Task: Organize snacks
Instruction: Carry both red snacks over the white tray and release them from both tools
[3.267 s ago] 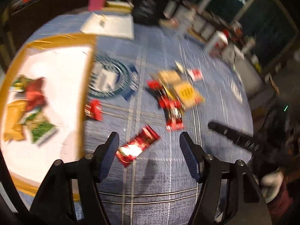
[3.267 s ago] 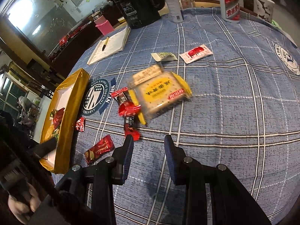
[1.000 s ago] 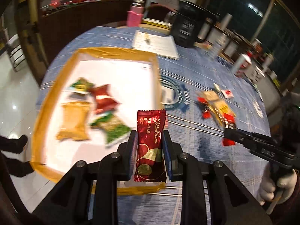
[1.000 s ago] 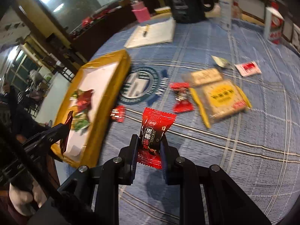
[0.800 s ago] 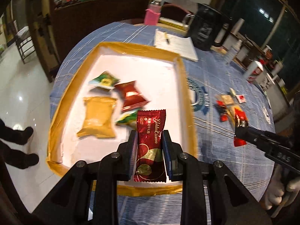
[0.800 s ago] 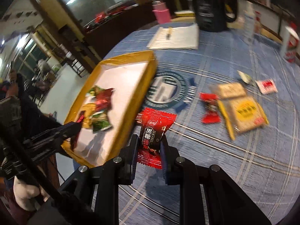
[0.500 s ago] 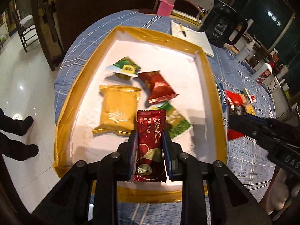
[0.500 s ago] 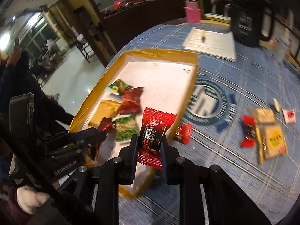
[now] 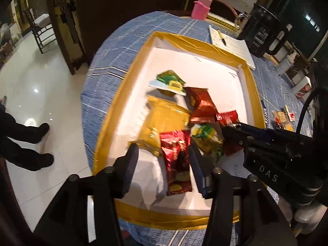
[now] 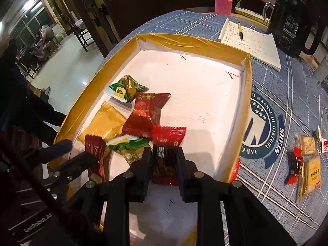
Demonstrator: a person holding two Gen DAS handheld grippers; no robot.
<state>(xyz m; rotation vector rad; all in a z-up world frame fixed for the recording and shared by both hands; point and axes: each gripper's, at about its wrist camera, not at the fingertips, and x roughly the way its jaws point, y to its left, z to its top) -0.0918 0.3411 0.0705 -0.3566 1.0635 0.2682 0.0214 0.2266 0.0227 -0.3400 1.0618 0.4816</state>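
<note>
Left gripper [image 9: 162, 160] jaws spread wide over the near end of the tray [image 9: 180, 39], gripping nothing; dark red foil candy bar wrapper [image 9: 177, 162] hangs loose between the fingers, blurred, gold print at its low end unreadable. Right gripper [image 10: 163, 160] jaws closed on a red crinkle-edged candy pack [image 10: 167, 153] with black panel and Chinese characters, held over the tray's near right part. Tray is a shallow white box, gold glossy tape on the rim, pen ticks on the floor. Inside it, near left: flat gold foil pouch [image 10: 106, 123], shiny red foil packet [image 10: 146, 112], green triangular pack [image 10: 125, 89] with yellow label, "Pea" readable, green-and-white pack [image 10: 131, 145]. Left gripper body reads "GenRobot.AI" in the right wrist view; right gripper body reads "DAS" in the left wrist view. Surface wears a blue plaid woven cloth [image 10: 297, 102] with a round crest [image 10: 262, 127], "STARS" and "A SENSE OF HISTORY" readable. On the cloth far right: red-black twist candy [image 10: 295, 168], yellow biscuit pack [image 10: 312, 174], tan cracker pack [image 10: 307, 145]. Far side: handwritten notepad [image 10: 252, 41] with a pen [image 10: 239, 30] on it, black kettle [image 10: 291, 18], pink-sleeved bottle [image 10: 223, 0].
</note>
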